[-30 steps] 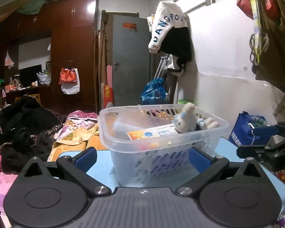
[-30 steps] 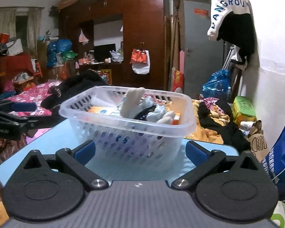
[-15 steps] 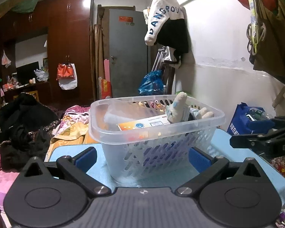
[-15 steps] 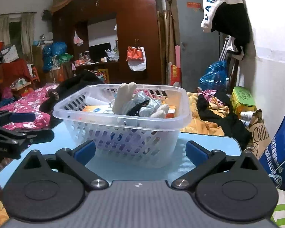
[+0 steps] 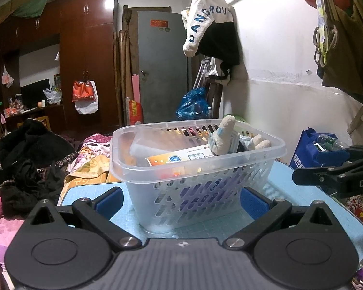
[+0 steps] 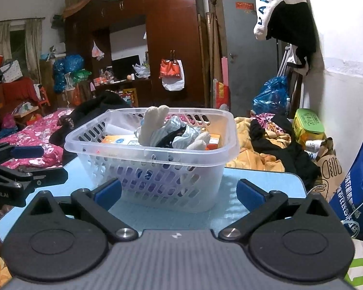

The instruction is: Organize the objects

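Observation:
A clear plastic basket (image 5: 230,193) (image 6: 200,183) stands on a light blue table (image 5: 89,192) (image 6: 266,181). Inside lie a plush toy (image 5: 223,135) (image 6: 153,123), an orange and white box (image 5: 179,157) (image 6: 119,140) and crumpled pale cloth (image 6: 184,133). My left gripper (image 5: 180,199) is open and empty, with the basket straight ahead of its blue pads. My right gripper (image 6: 179,192) is open and empty too, facing the basket from the other side. Each gripper shows at the edge of the other's view: the right gripper (image 5: 336,169), the left gripper (image 6: 19,166).
Piles of clothes and bedding (image 5: 31,159) (image 6: 266,145) lie beyond the table. A blue bag (image 5: 309,149) (image 6: 355,188) stands by the white wall. A jacket (image 5: 213,29) hangs on the wall, with a dark wardrobe (image 6: 167,48) and a grey door (image 5: 162,67) behind.
Both grippers have drawn back from the basket and risen slightly, so it looks smaller and farther. The jaws stayed open.

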`<action>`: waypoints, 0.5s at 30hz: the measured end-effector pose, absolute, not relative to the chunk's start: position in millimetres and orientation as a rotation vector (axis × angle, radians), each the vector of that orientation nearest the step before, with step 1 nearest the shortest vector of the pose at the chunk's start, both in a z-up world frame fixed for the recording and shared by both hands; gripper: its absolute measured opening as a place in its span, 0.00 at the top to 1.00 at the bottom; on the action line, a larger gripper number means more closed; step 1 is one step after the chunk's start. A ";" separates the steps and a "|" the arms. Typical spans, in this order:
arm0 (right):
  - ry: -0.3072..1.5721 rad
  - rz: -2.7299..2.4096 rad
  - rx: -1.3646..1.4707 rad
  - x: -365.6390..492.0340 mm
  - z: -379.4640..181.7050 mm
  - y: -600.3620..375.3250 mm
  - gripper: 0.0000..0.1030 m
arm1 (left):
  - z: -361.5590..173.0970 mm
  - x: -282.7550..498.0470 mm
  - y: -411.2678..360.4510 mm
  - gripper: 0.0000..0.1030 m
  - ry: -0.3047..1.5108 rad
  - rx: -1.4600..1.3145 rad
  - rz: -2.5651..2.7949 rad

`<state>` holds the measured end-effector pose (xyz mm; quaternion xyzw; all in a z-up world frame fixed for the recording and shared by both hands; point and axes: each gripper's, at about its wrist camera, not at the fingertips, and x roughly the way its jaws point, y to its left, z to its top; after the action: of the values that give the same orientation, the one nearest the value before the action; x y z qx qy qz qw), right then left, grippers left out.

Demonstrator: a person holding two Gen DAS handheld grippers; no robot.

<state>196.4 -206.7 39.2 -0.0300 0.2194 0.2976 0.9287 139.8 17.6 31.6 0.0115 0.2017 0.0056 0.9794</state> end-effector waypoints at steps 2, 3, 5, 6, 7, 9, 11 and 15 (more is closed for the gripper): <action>0.447 0.609 -0.061 196.2 39.4 -206.7 0.00 | 31.6 139.9 17.7 0.00 0.407 0.023 0.013; 0.447 0.609 -0.062 196.2 39.4 -206.6 0.00 | 31.6 140.0 17.4 0.00 0.406 0.023 0.014; 0.447 0.609 -0.062 196.3 39.5 -206.5 0.00 | 31.5 140.1 17.3 0.00 0.407 0.024 0.013; 0.446 0.609 -0.063 196.2 39.9 -206.5 0.00 | 31.4 140.3 16.4 0.00 0.407 0.025 0.015; 0.445 0.610 -0.064 196.4 40.2 -206.3 0.00 | 31.4 140.3 15.4 0.00 0.406 0.025 0.017; 0.443 0.611 -0.063 195.8 40.4 -206.0 0.00 | 31.2 140.5 14.9 0.00 0.407 0.024 0.016; 0.441 0.613 -0.063 195.6 40.8 -205.9 0.00 | 31.1 141.2 13.8 0.00 0.410 0.023 0.016; 0.436 0.614 -0.068 194.3 40.2 -204.8 0.00 | 30.9 142.4 13.5 0.00 0.412 0.020 0.017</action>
<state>194.3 -204.8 40.2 -0.0333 0.2128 0.2998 0.9294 142.4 13.5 30.9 0.0100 0.2047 0.0085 0.9787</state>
